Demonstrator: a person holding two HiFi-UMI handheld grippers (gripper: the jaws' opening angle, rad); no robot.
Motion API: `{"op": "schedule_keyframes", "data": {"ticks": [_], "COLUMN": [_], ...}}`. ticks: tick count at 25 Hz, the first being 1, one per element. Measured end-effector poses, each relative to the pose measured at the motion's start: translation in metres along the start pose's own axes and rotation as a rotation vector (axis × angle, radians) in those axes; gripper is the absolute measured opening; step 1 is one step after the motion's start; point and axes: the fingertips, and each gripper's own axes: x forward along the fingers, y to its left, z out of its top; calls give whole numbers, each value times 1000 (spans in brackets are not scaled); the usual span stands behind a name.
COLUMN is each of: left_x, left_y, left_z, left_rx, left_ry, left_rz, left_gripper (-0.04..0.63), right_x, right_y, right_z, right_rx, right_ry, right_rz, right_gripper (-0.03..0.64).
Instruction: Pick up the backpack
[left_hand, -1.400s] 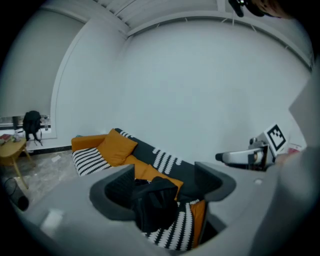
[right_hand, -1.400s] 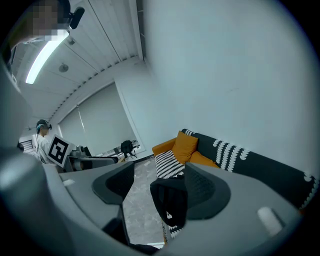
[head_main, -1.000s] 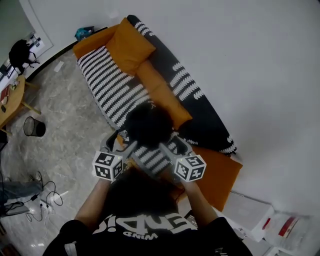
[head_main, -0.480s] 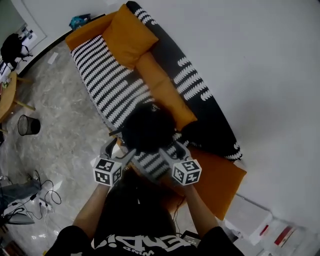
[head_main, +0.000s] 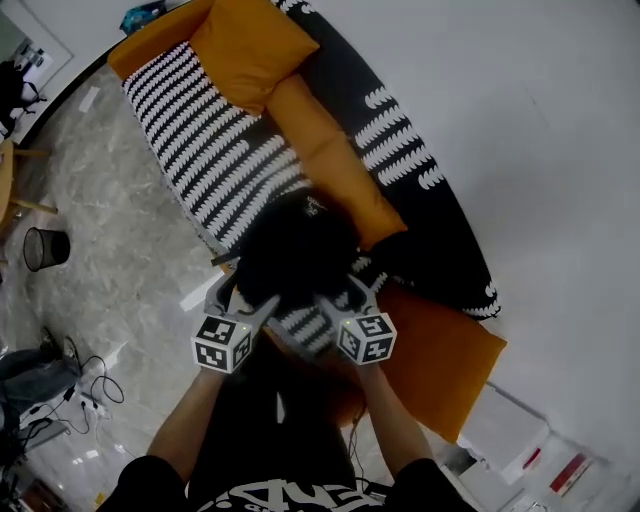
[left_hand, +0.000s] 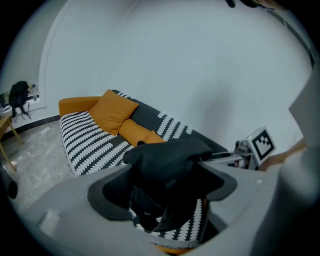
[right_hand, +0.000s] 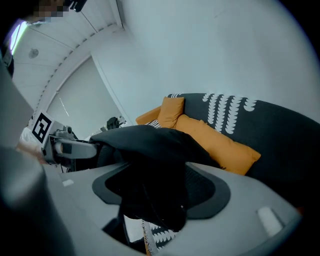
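The black backpack (head_main: 295, 250) hangs above the striped sofa seat, held from both sides. My left gripper (head_main: 243, 294) grips its left edge and my right gripper (head_main: 346, 294) its right edge. In the left gripper view, dark backpack fabric (left_hand: 170, 157) fills the gap between the jaws of the left gripper (left_hand: 162, 189), and the right gripper's marker cube (left_hand: 262, 142) shows beyond it. In the right gripper view, the backpack (right_hand: 150, 145) drapes over and between the jaws of the right gripper (right_hand: 160, 190). Straps dangle below.
The sofa (head_main: 215, 150) has a black-and-white patterned seat and orange cushions (head_main: 245, 45) along a black backrest against the white wall. A black wastebasket (head_main: 45, 248) and cables (head_main: 60, 390) are on the marble floor at the left. White boxes (head_main: 520, 430) lie at the lower right.
Both grippers keep their hold on the backpack, which looks a little higher and larger in view. The view has drifted along the sofa, so the sofa sits further up-left.
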Motion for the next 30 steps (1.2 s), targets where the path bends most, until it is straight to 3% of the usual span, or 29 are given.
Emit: {"op": "schedule_keyframes", "data": {"ticks": [7,13,14,19,24,30], "left_x": [11,18,20,27,37,13], "left_y": [20,15,14,3,-16,-43], "left_z": [-6,-8,-9,-6,1,29], "left_rx": [-53,-82,-91,-89,-85,-92], "left_ry": [24,45,49,39,8,-45], "left_rz": [-20,-110,-121,-192,-200,-209], "left_gripper": [374,192,165,106,88,66], "right_x": [25,39,40,43,31,-5], "right_y": [1,1,-3,-10,-27,-17], "right_z": [0,-6,-10,-18,-18,2], "right_rx": [-5,-12,-13,4,21,61], "right_ry": [-3,42,48,51,11,-67], "right_rz": [14,22,13,8,-2,-5], "right_gripper": [292,190,107,28,18,15]}}
